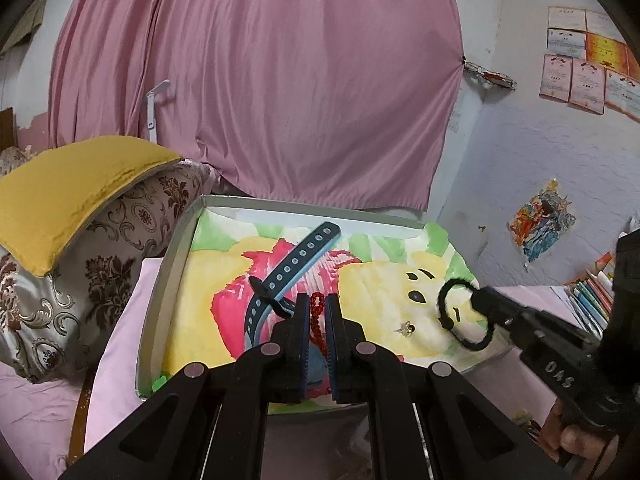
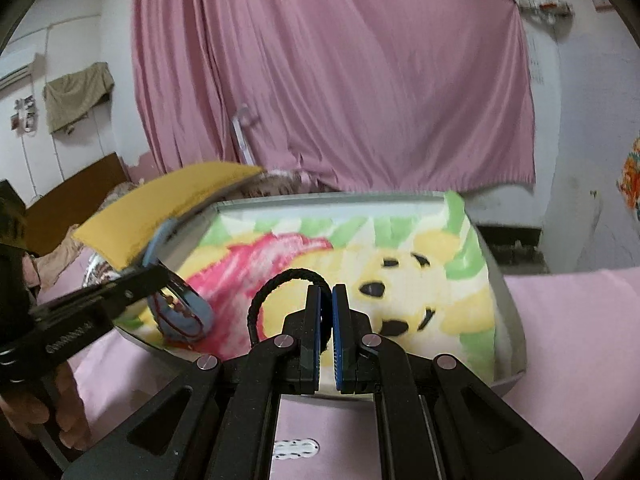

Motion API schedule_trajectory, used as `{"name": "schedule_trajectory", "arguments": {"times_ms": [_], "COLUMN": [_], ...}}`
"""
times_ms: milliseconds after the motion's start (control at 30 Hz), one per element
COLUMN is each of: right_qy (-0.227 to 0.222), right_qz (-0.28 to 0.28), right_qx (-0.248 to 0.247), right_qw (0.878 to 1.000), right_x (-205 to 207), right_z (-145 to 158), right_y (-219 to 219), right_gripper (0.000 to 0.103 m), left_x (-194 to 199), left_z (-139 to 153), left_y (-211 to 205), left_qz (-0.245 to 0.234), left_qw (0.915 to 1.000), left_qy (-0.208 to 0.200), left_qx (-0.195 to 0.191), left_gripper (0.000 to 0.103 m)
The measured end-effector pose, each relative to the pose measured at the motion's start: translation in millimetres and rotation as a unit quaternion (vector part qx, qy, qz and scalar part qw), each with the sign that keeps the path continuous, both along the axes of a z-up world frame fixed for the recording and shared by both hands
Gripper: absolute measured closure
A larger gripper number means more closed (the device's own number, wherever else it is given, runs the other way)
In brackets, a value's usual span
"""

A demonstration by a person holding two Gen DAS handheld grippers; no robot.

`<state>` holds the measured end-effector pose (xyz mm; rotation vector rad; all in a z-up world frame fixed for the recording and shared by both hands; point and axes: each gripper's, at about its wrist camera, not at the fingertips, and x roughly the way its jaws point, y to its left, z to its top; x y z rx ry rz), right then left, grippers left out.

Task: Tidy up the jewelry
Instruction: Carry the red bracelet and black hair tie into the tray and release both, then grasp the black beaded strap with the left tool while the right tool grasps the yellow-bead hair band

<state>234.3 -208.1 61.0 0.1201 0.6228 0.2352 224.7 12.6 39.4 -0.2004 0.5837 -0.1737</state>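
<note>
Left wrist view shows the left gripper [image 1: 318, 312] closed on a string of red beads [image 1: 317, 312], with a blue holed strap [image 1: 294, 268] bunched against its fingers, held over a grey tray [image 1: 160, 280] lined with a bear-print cloth [image 1: 400, 280]. To its right, the right gripper [image 1: 478, 304] is clamped on a black cord loop [image 1: 448, 300], also above the cloth. A small gold earring [image 1: 407, 328] lies loose on the lining between them. I'd judge both pieces are being carried to the tray for laying down; next each gripper needs lowering to a free patch and opening, keeping the beads clear of the strap. The right wrist view is blurred, and I can't tell whether the strap is pinched too or merely hooked there.
</note>
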Motion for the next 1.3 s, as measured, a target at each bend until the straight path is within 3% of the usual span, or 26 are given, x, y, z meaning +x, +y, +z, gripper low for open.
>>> {"name": "schedule_trajectory", "arguments": {"times_ms": [433, 767, 900, 967, 1033, 1100, 1200, 1300], "right_qy": [0.077, 0.077, 0.062, 0.052, 0.041, 0.022, -0.001, -0.034], "right_qz": [0.0, 0.003, 0.0, -0.002, -0.005, -0.008, -0.012, -0.016], "right_qx": [-0.001, 0.01, 0.011, 0.009, 0.011, 0.011, 0.012, 0.01], "right_qw": [0.997, 0.997, 0.998, 0.999, 0.999, 1.0, 1.0, 0.999], "right_x": [18.7, 13.2, 5.4, -1.3, -7.4, -17.2, -29.9, -47.1], "right_z": [-24.4, -21.2, -14.7, -9.9, -5.7, 1.2, 9.4, 19.1], "right_y": [2.5, 0.5, -2.6, -5.5, -10.0, -15.1, -22.4, -29.0], "right_gripper": [0.098, 0.094, 0.092, 0.081, 0.072, 0.07, 0.064, 0.047], "left_x": [4.7, 2.9, -2.7, -7.2, -12.0, -17.9, -31.2, -43.8], "left_z": [-5.1, -8.1, -7.5, -4.9, -2.6, 0.6, 5.8, 10.8], "left_y": [-12.1, -10.2, -7.9, -5.2, -2.2, -0.6, 0.5, 2.0], "left_qz": [-0.021, -0.024, -0.019, -0.016, -0.012, -0.009, -0.001, 0.003], "left_qw": [0.9989, 0.9986, 0.999, 0.9994, 0.9996, 0.9998, 0.9999, 0.9997], "left_qy": [0.033, 0.046, 0.04, 0.031, 0.023, 0.016, -0.003, -0.02], "left_qx": [0.024, 0.014, 0.01, 0.001, -0.008, -0.012, -0.013, -0.016], "left_gripper": [0.096, 0.094, 0.077, 0.064, 0.061, 0.06, 0.044, 0.034]}}
